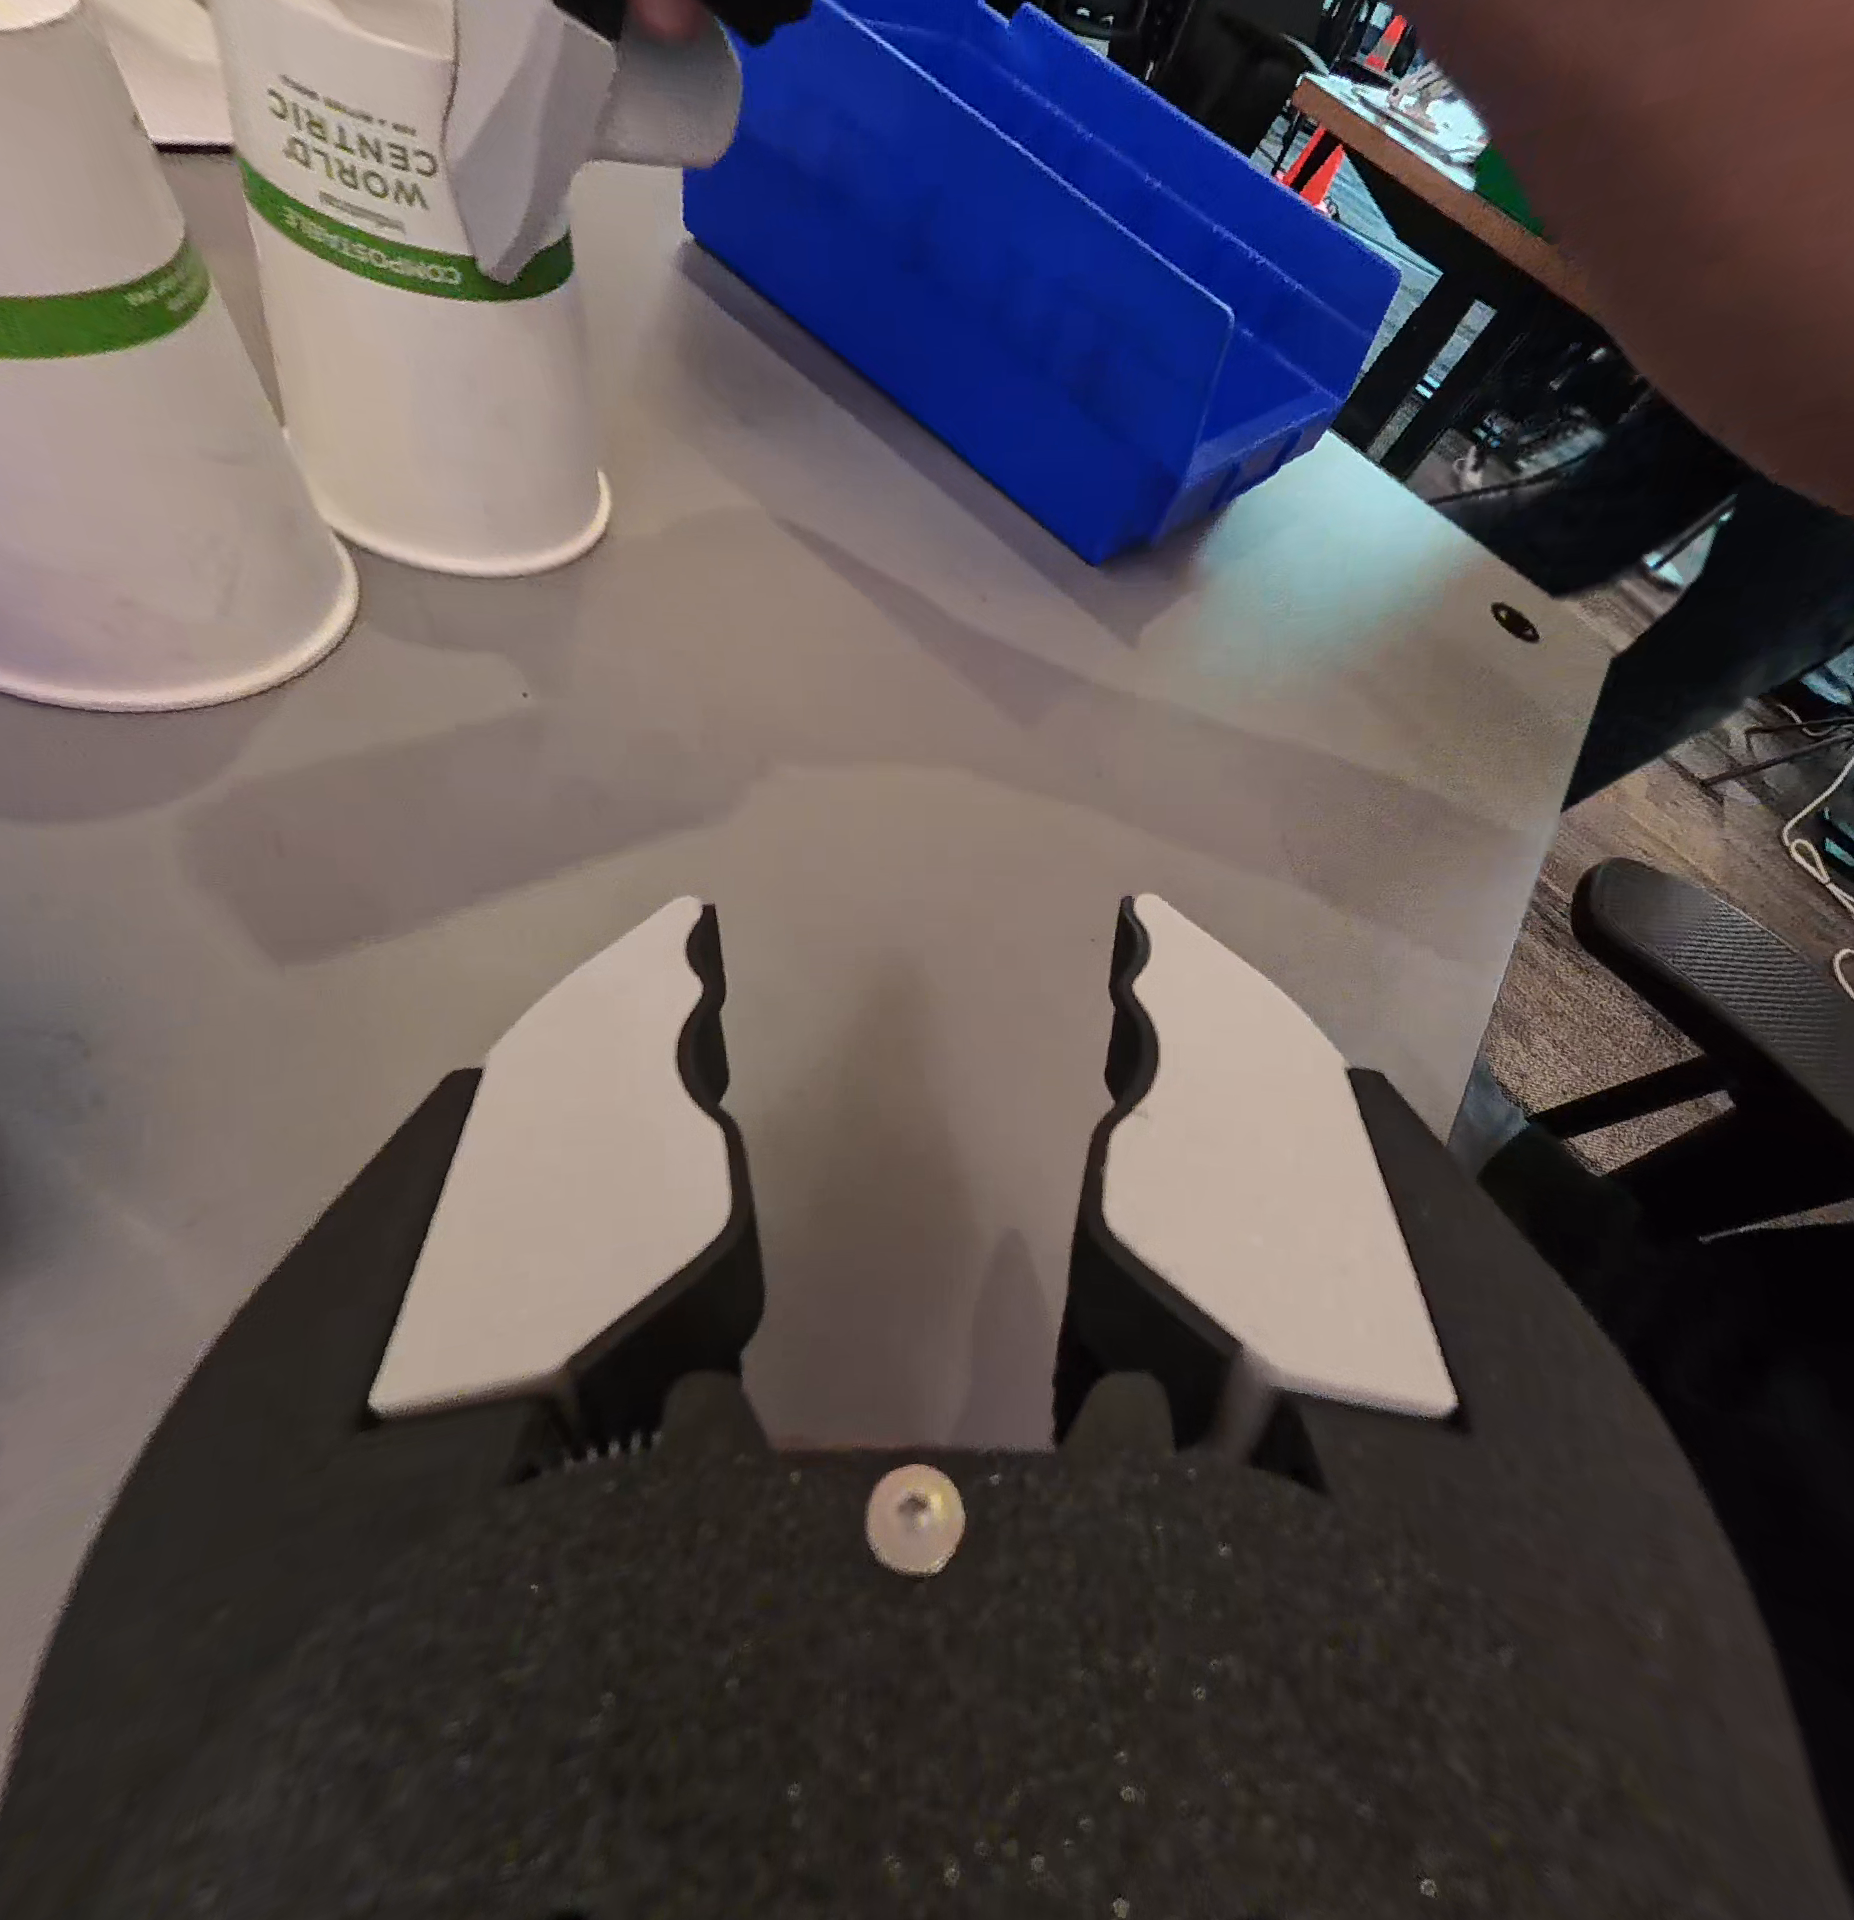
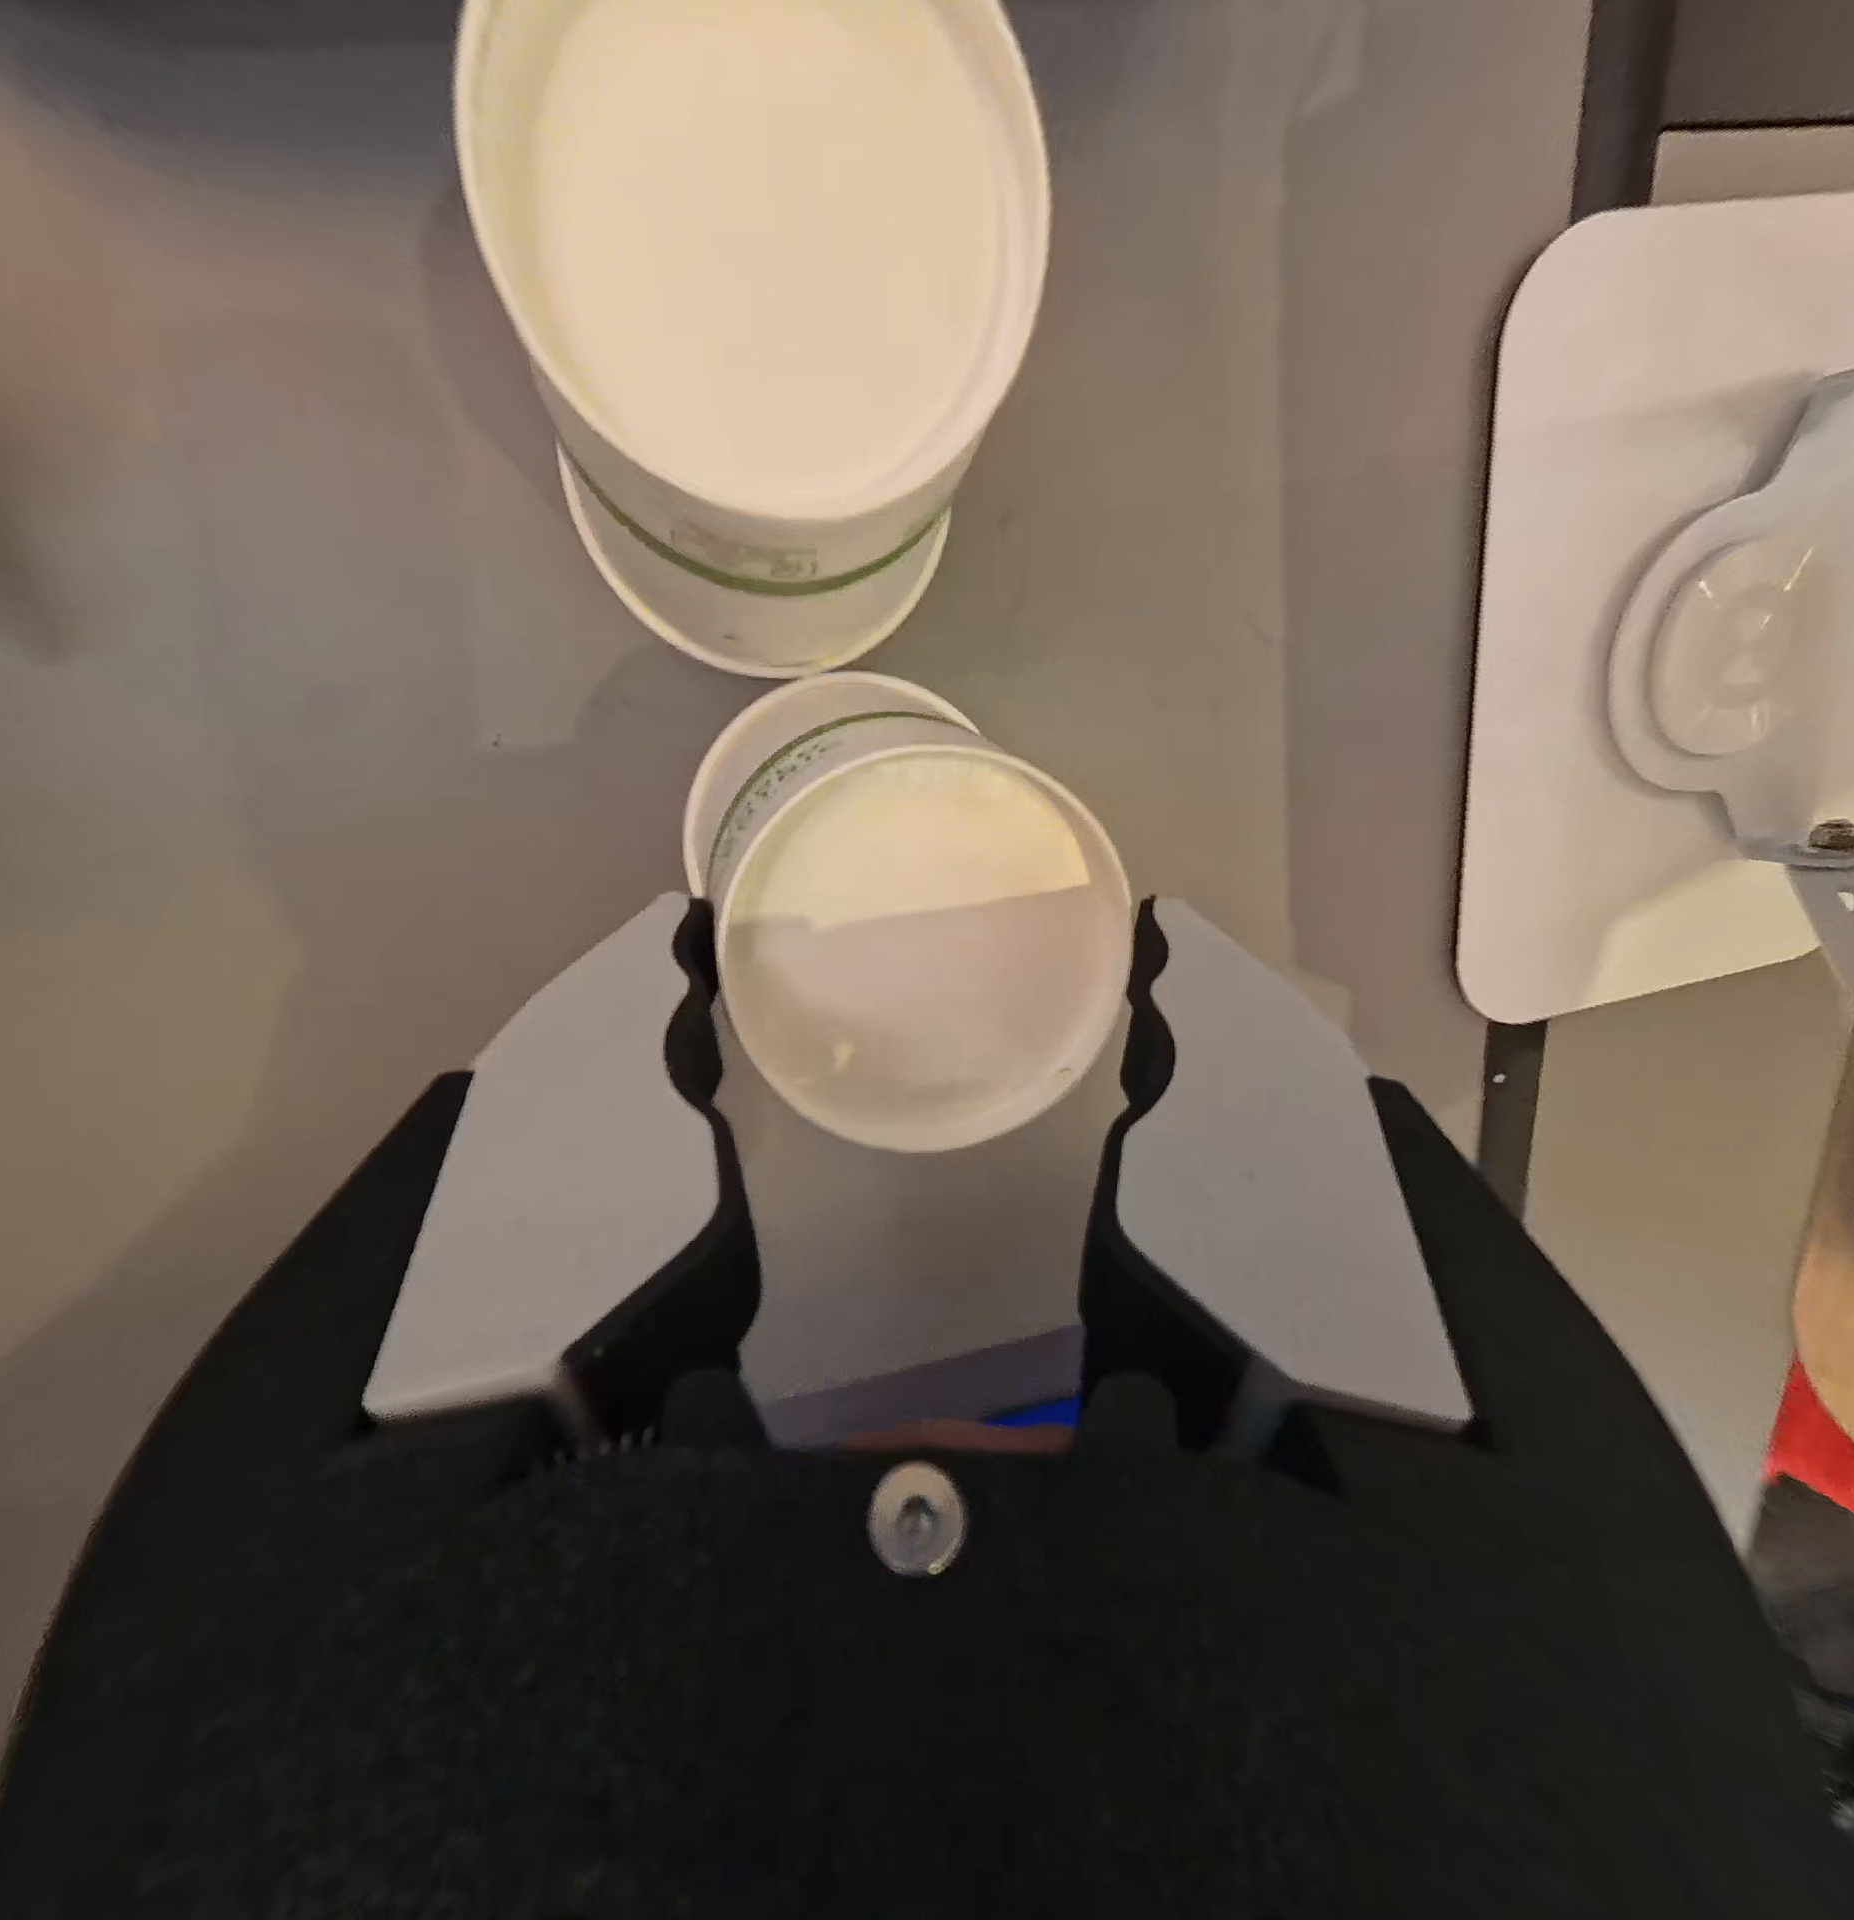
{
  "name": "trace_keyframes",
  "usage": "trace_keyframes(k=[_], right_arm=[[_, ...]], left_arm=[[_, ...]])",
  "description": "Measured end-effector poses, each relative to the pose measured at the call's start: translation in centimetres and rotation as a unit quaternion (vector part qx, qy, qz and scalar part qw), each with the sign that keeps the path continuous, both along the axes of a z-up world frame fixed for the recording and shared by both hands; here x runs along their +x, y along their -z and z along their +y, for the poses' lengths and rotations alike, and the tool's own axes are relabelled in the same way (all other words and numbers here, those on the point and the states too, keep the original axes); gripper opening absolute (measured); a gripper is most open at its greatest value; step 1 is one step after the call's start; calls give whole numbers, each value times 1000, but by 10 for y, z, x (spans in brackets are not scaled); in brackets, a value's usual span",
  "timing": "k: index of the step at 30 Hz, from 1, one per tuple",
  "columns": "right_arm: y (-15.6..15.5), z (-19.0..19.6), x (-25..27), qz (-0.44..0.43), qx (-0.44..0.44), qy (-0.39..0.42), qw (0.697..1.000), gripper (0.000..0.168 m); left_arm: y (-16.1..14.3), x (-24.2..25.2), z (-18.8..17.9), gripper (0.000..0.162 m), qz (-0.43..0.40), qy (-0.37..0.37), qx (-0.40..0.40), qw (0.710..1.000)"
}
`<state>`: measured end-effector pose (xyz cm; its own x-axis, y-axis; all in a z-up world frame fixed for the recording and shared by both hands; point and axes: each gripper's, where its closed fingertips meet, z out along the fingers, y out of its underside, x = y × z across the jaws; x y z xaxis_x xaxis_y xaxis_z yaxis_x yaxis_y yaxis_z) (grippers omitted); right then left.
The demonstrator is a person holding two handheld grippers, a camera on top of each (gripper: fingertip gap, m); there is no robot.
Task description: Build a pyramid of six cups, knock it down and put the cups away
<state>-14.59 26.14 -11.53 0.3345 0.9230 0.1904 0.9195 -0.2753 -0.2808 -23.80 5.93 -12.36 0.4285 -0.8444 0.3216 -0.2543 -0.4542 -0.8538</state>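
Two cups [image 1: 424,312] upside down on table [image 1: 902,727], base row barely started. Right gripper [image 2: 918,977] over nearer cup [image 2: 918,935], fingers spread wide, seemingly not clamped. Left gripper [image 1: 918,997] wide open, empty. Bin [image 1: 1006,312] beside. Rest of pyramid, knockdown, cleanup all left.

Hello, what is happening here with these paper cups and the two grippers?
A person is working on a cup pyramid with two handheld grippers. The right gripper is around an upside-down paper cup on the grey table, its jaws not visibly clamped; another cup stands beside. The left gripper is open and empty. The blue bin waits nearby.
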Motion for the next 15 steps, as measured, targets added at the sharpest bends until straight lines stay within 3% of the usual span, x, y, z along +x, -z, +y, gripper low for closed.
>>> trace_keyframes(k=[4, 6, 8, 12, 15], right_arm=[[1, 0, 2, -8, -4, 3, 1000, 77], [-1, 1, 6, -23, 9, 0, 1000, 89], [-19, 0, 5, 1, 37, 4, 999, 88], [-81, -40, -6, 148, 135, 21, 980, 85], [-83, -109, -18, 333, 157, 63, 928, 83]], left_arm=[[2, 0, 0, 72, 5, 4, -2, 1000], [3, -1, 0, 72, 5, 7, -4, 1000], [3, -1, -1, 72, 5, 12, -4, 1000], [2, -3, -6, 67, 12, 31, -3, 999], [-5, -3, -12, 63, 3, 48, -9, 999]])
